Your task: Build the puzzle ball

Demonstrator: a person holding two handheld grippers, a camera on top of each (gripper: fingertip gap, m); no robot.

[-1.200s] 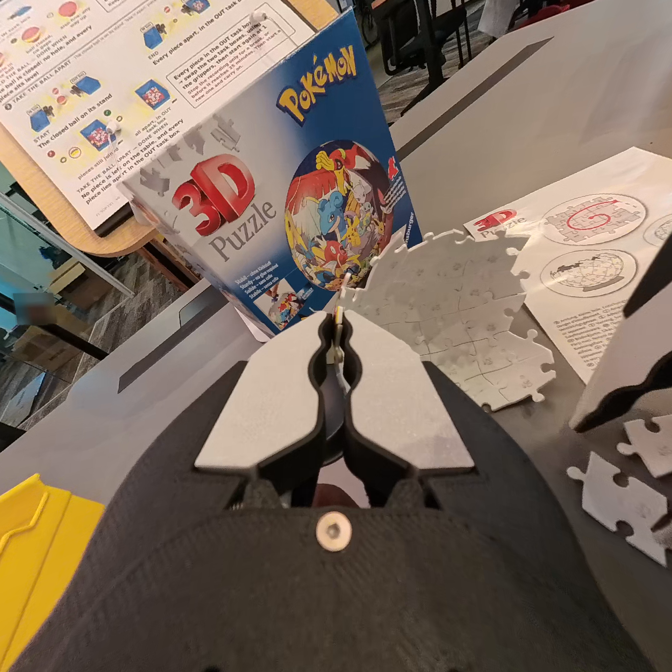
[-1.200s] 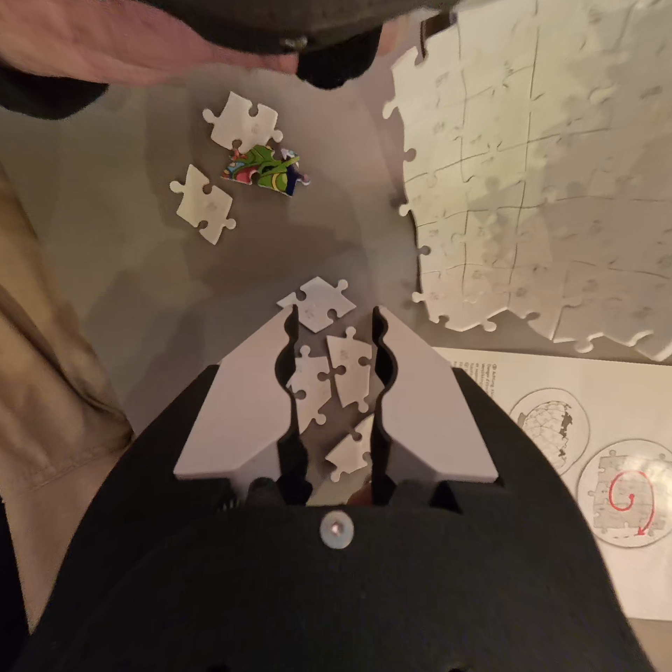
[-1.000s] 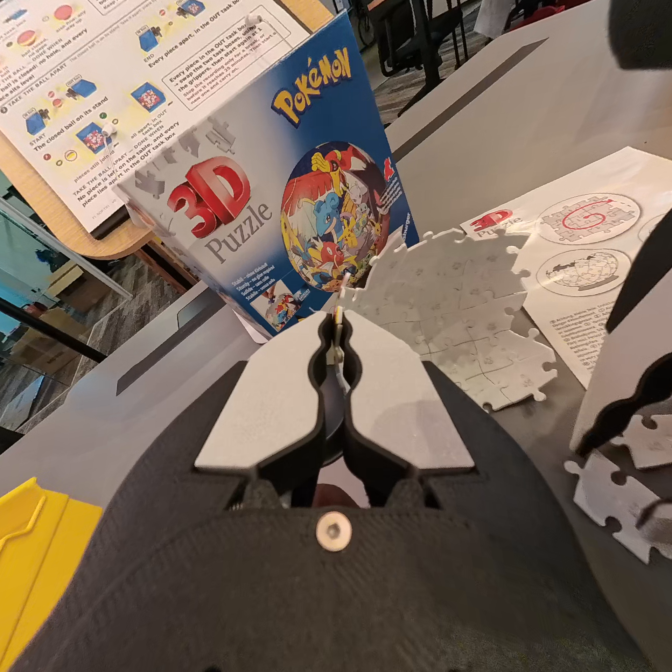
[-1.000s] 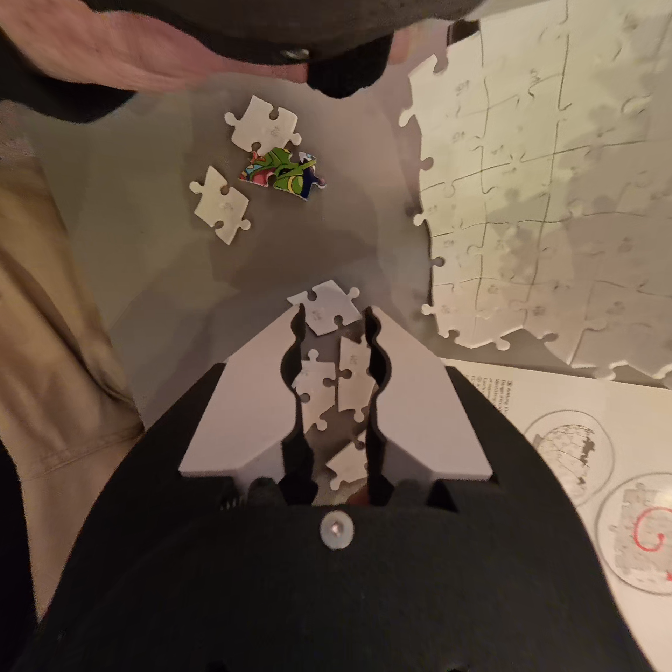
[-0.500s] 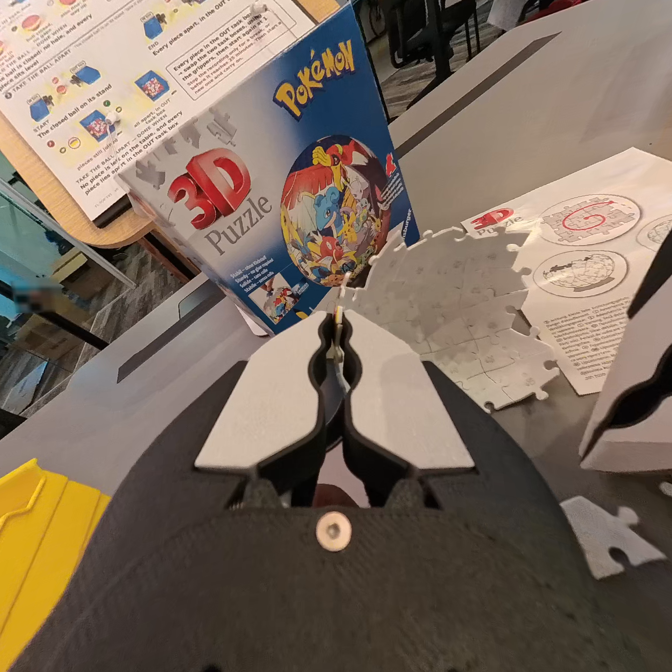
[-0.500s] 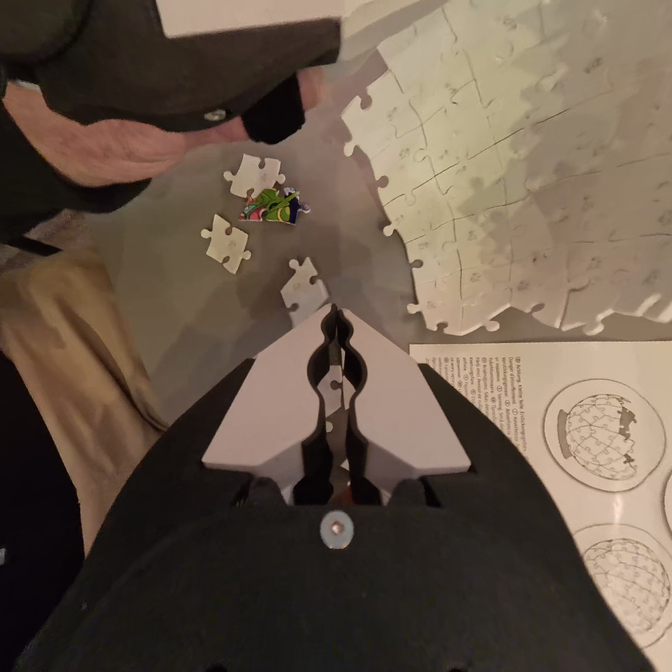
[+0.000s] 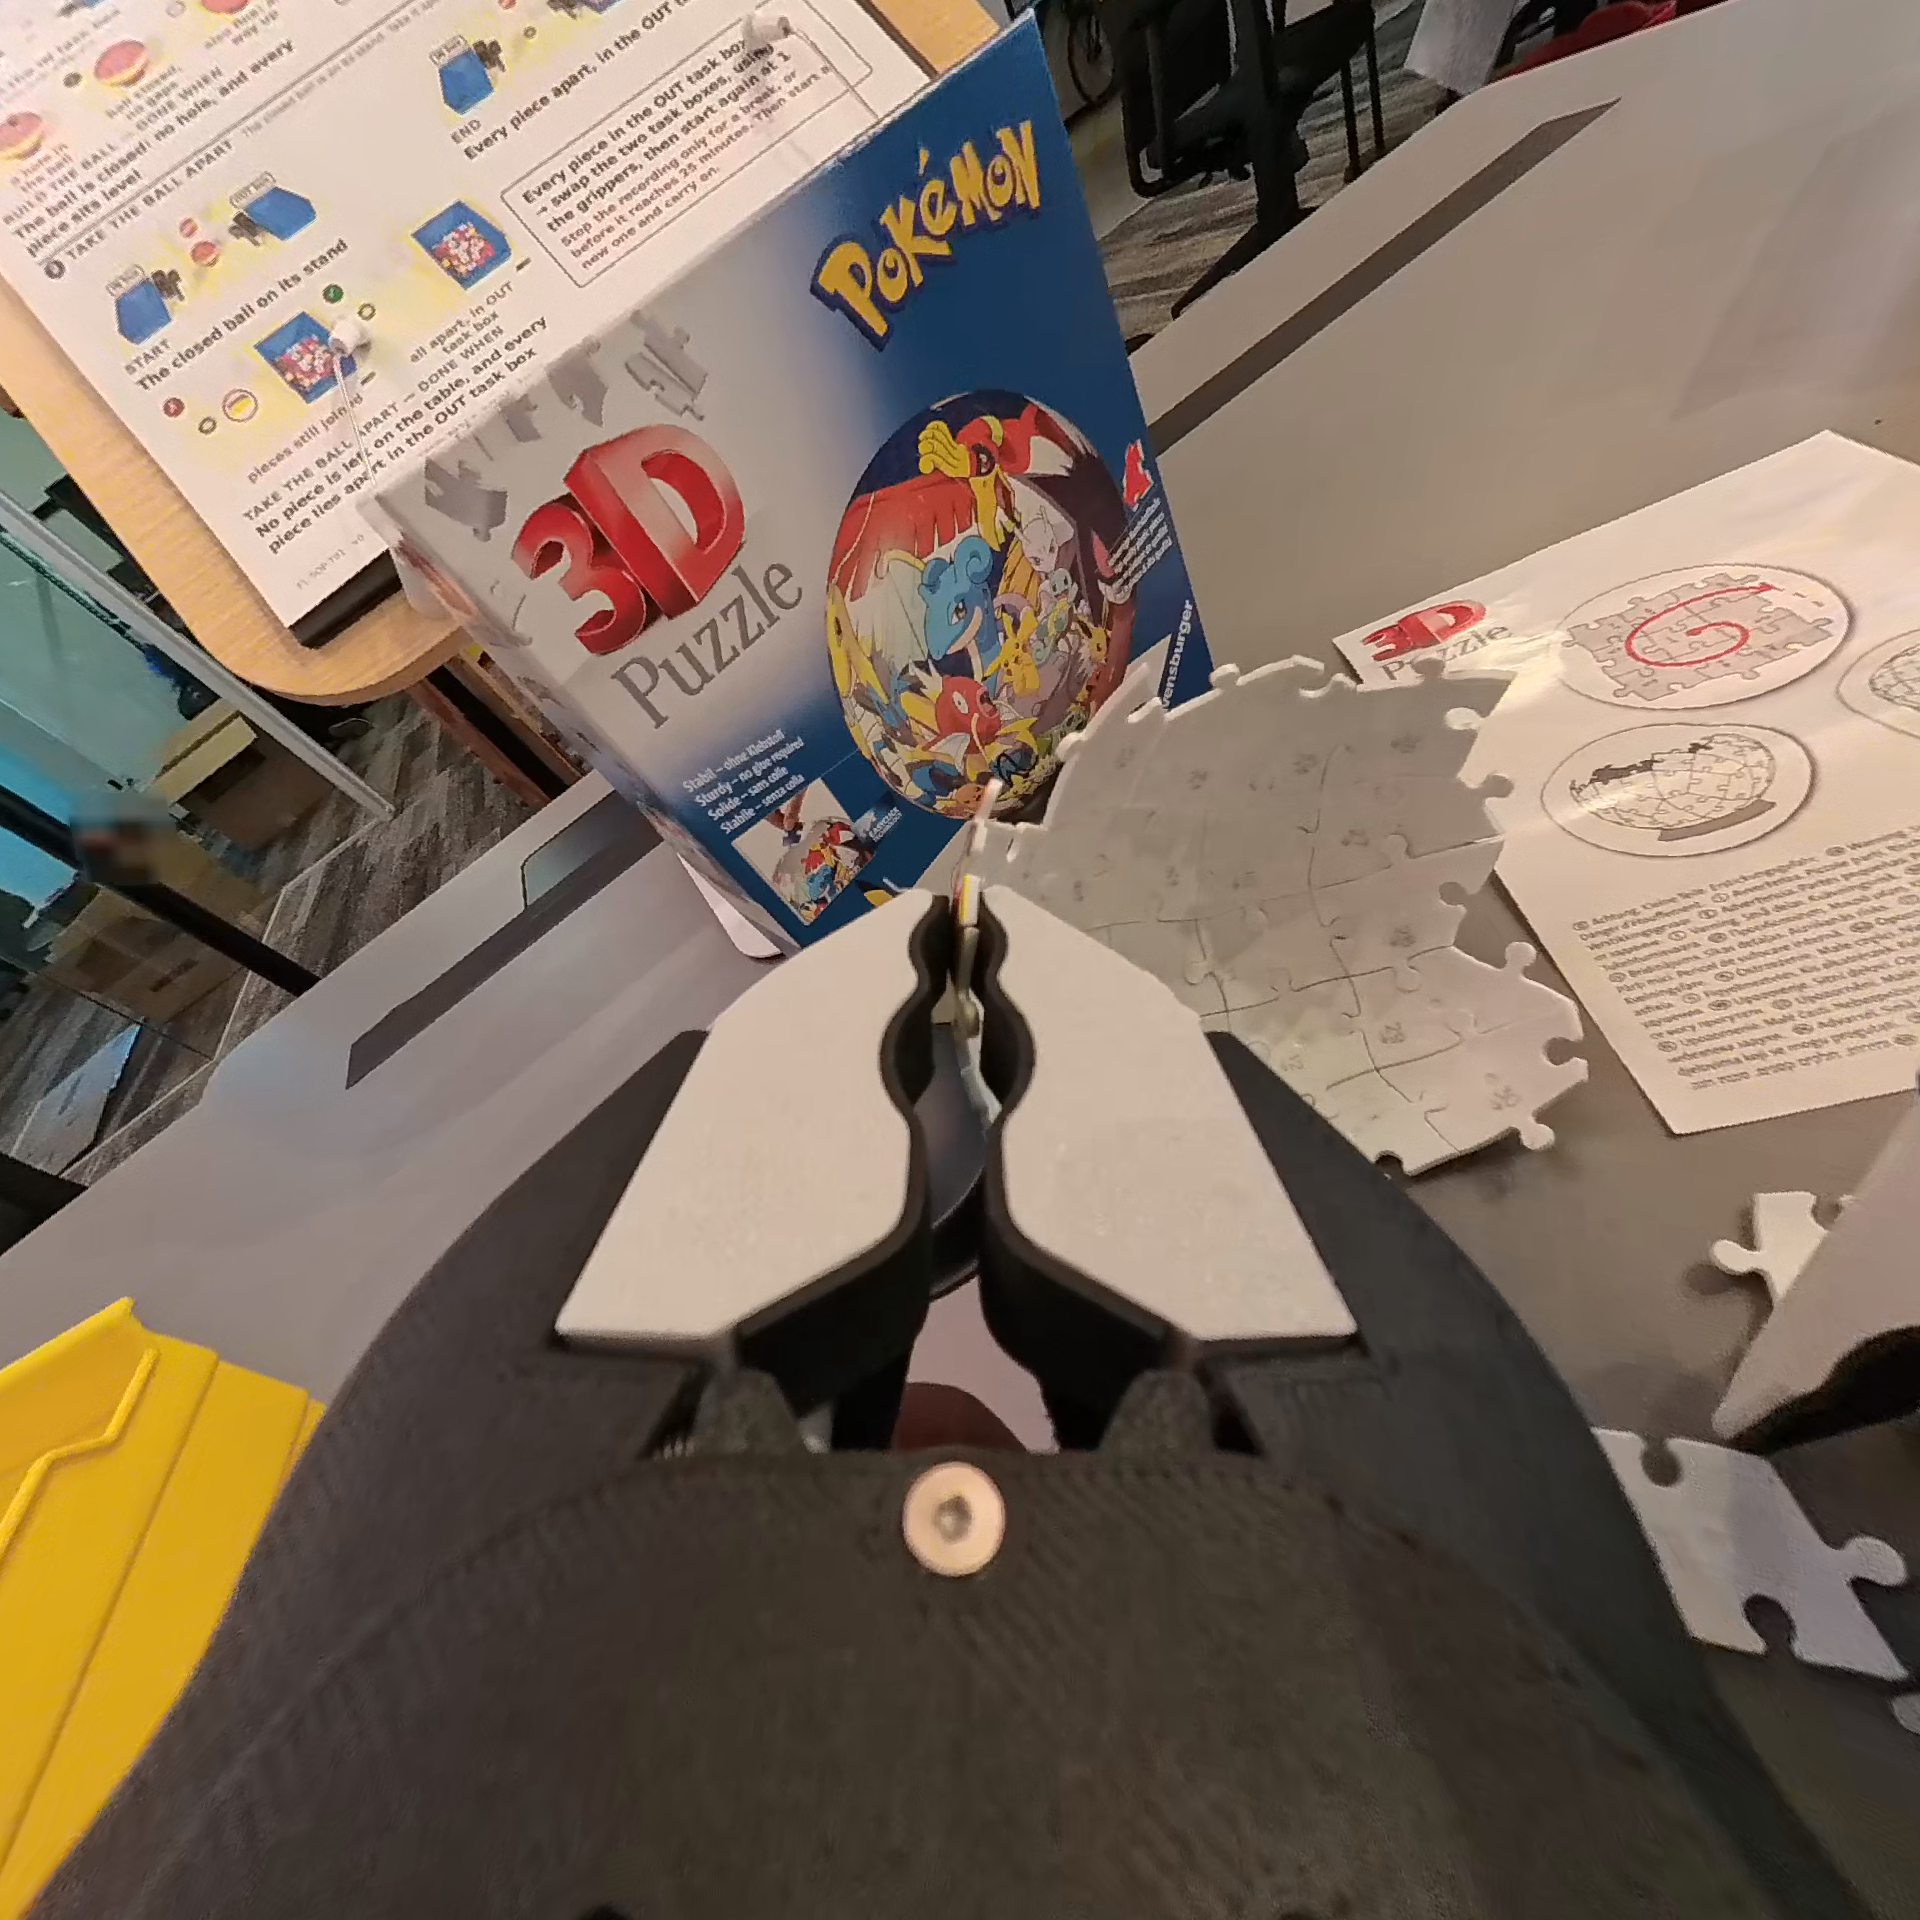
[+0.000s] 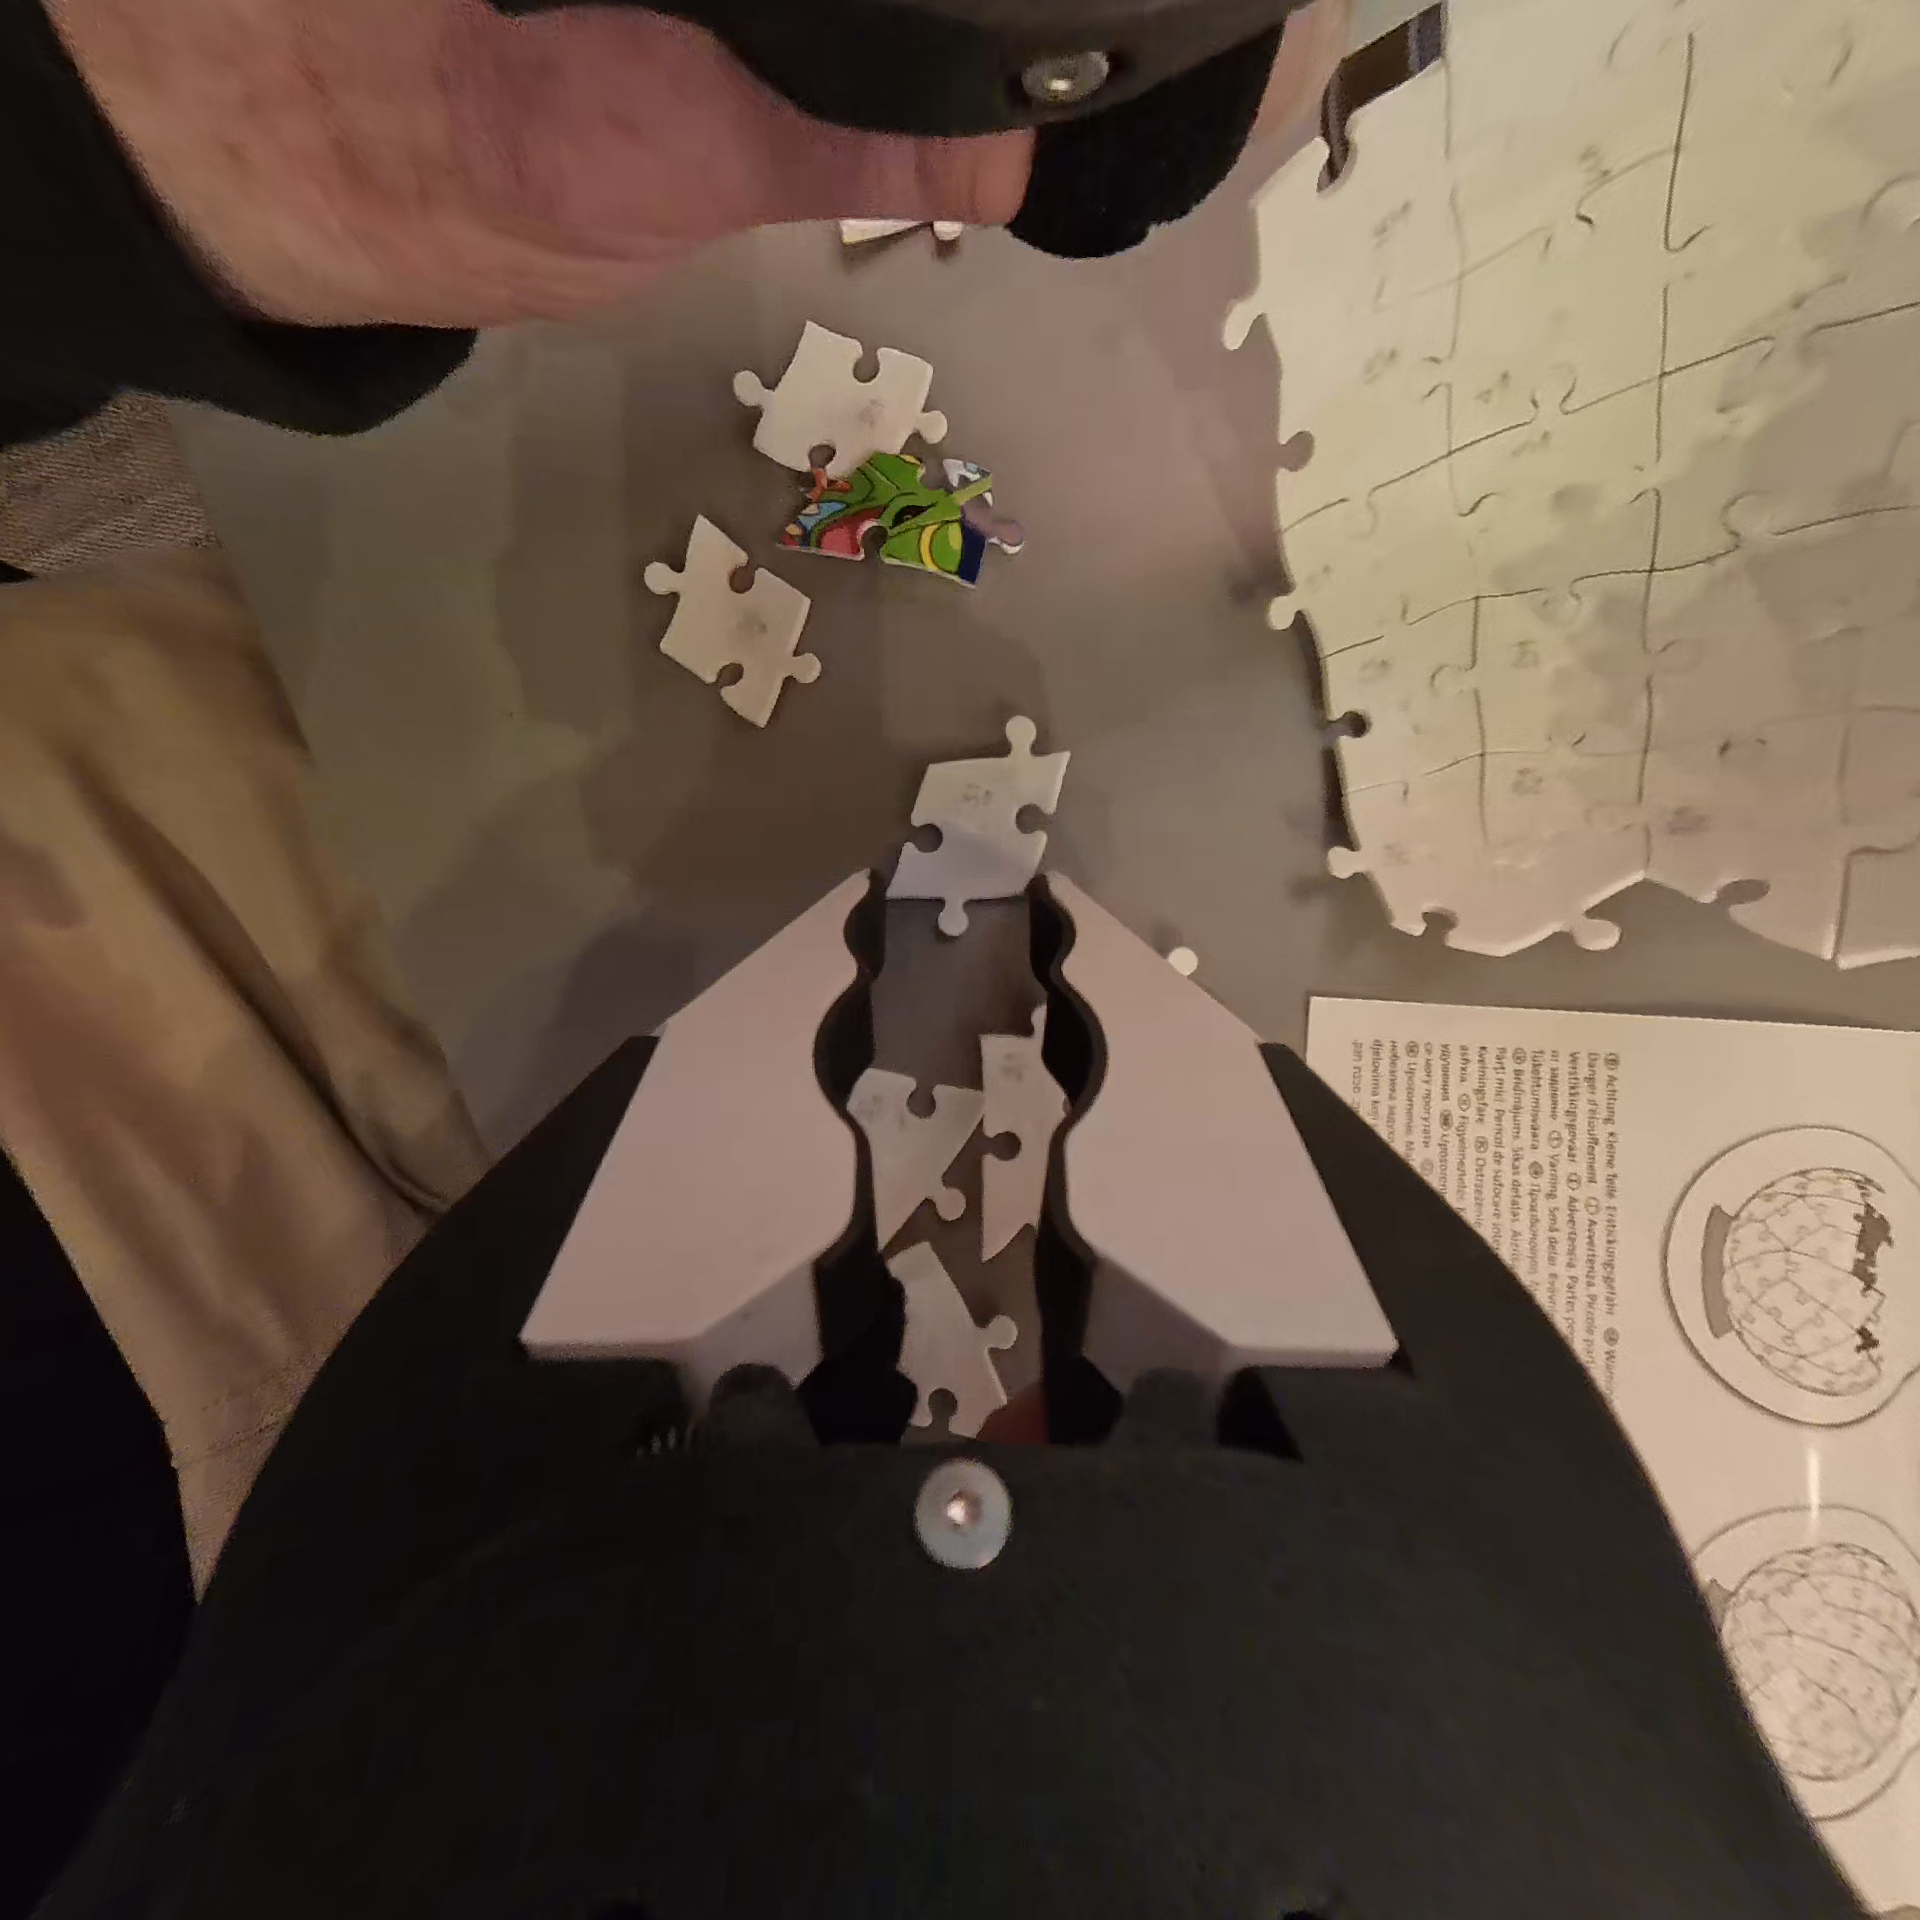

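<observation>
My left gripper (image 7: pixel 968 902) is shut on a puzzle piece (image 7: pixel 975 847) held edge-on above the table. Just beyond it to the right stands the partly built ball shell (image 7: pixel 1299 914), white inner side up. In the right wrist view my right gripper (image 8: pixel 961 891) is open and empty, pointing down at the table. A loose white piece (image 8: pixel 982 821) lies just ahead of its tips. Other white pieces (image 8: pixel 914 1143) lie under the gap between its fingers. The shell (image 8: pixel 1610 520) is to the upper right.
The puzzle box (image 7: pixel 831 520) stands behind the shell. An instruction sheet (image 7: pixel 1714 779) lies on the right and a yellow bin (image 7: pixel 104 1507) on the left. A colourful piece (image 8: pixel 904 509) and two white pieces (image 8: pixel 738 618) lie ahead. A hand (image 8: pixel 520 156) holds the left gripper.
My right gripper closed half a second ago and is open again now. The white piece ahead of its tips lies turned differently. My left gripper stays shut on its piece.
</observation>
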